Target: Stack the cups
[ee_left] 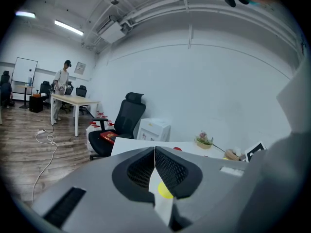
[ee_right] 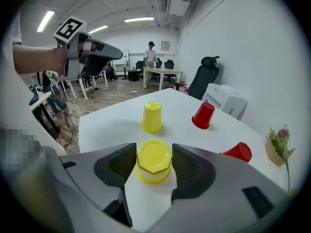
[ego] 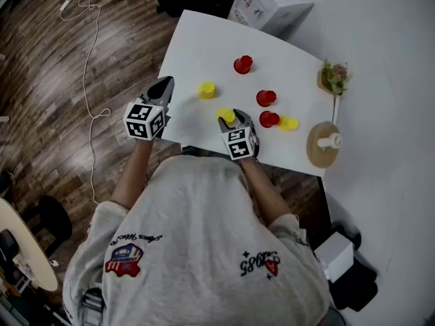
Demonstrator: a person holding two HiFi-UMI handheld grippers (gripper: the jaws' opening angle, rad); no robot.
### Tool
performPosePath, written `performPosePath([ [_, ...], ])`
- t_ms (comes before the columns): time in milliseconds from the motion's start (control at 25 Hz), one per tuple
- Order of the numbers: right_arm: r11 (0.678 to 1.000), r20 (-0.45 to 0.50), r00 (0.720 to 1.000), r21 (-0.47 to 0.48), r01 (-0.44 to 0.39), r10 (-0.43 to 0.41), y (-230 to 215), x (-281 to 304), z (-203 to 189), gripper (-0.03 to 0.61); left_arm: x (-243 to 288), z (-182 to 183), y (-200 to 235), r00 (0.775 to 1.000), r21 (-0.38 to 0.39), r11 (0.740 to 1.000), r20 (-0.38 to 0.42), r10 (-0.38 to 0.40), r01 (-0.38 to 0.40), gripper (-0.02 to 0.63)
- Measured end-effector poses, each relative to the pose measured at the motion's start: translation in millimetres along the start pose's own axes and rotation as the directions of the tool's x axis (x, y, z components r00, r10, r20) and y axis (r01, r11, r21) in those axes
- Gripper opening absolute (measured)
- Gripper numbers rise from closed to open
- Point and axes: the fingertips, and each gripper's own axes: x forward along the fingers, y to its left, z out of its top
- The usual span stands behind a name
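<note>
My right gripper is shut on an upside-down yellow cup near the front edge of the white table; both pads press its sides and the base is squeezed angular. A second upside-down yellow cup stands just beyond it. Three red cups and a lying yellow cup are spread to the right. My left gripper hovers at the table's left edge, shut and holding nothing.
A small flower pot and a round wooden stand sit at the table's right end. A white cabinet and a black office chair stand behind the table. A cable lies on the wooden floor to the left.
</note>
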Motion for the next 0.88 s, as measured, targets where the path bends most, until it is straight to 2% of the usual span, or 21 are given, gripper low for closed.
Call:
performPosePath([
  [480,1.000,0.041,0.999,0.013,0.024,-0.024,-49,27,51,0.231,-16,1,21,0.996,-0.001,0.997,0.013,0.083,-0.083,0.008],
  [880,0.999,-0.030,0.999,-0.027,-0.026,0.025,-52,61,59,0.232,-37,-13,49,0.984,-0.041,0.983,-0.008,0.178,-0.178,0.008],
])
